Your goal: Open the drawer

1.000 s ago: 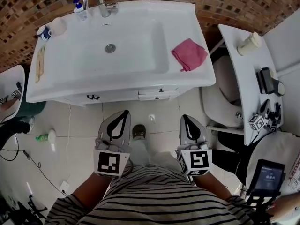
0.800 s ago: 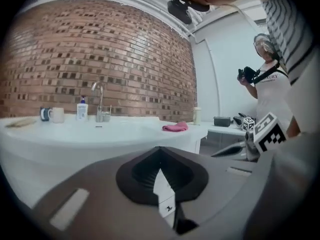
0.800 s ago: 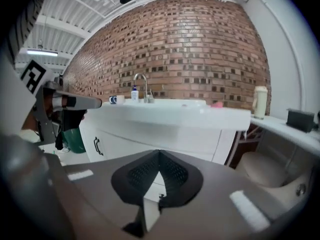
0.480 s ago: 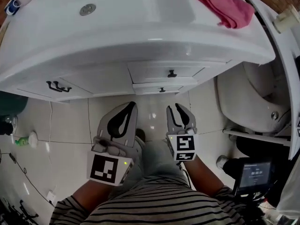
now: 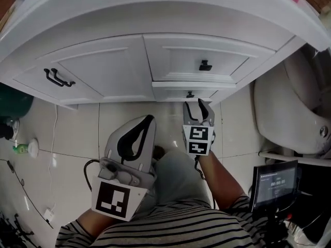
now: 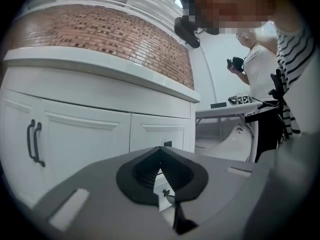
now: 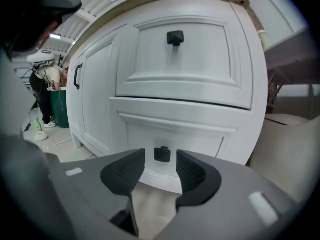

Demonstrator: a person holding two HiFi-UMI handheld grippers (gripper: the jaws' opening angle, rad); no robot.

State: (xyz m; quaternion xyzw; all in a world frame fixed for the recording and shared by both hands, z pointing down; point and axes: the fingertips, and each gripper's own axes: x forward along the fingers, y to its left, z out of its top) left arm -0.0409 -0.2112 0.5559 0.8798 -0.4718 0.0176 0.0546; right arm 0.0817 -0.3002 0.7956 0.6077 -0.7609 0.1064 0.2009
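Observation:
A white vanity cabinet point(image 5: 103, 71) has two drawers at its right half. The upper drawer point(image 7: 175, 59) carries a black knob point(image 7: 175, 38); the lower drawer point(image 7: 170, 134) has a smaller black knob point(image 7: 161, 154). My right gripper point(image 7: 161, 166) points at that lower knob point(image 5: 190, 94) and its jaws are opening. The knob sits in the gap at the tips, and neither pad presses on it. My left gripper point(image 5: 147, 122) hangs back over the floor tiles, left of the right gripper point(image 5: 198, 107). Its fingers meet at the tip with nothing between them.
The cabinet's left door bears two black bar handles point(image 5: 57, 77). A white toilet point(image 5: 292, 112) stands close at the right, with a small screen point(image 5: 274, 182) below it. A green bin point(image 5: 13, 99) and a cable lie on the floor at left. A person point(image 6: 257, 74) stands beyond.
The view has dropped from above the sink to the cabinet front. Both grippers sank and moved toward the cabinet. The right gripper's jaws went from shut to apart at the lower knob.

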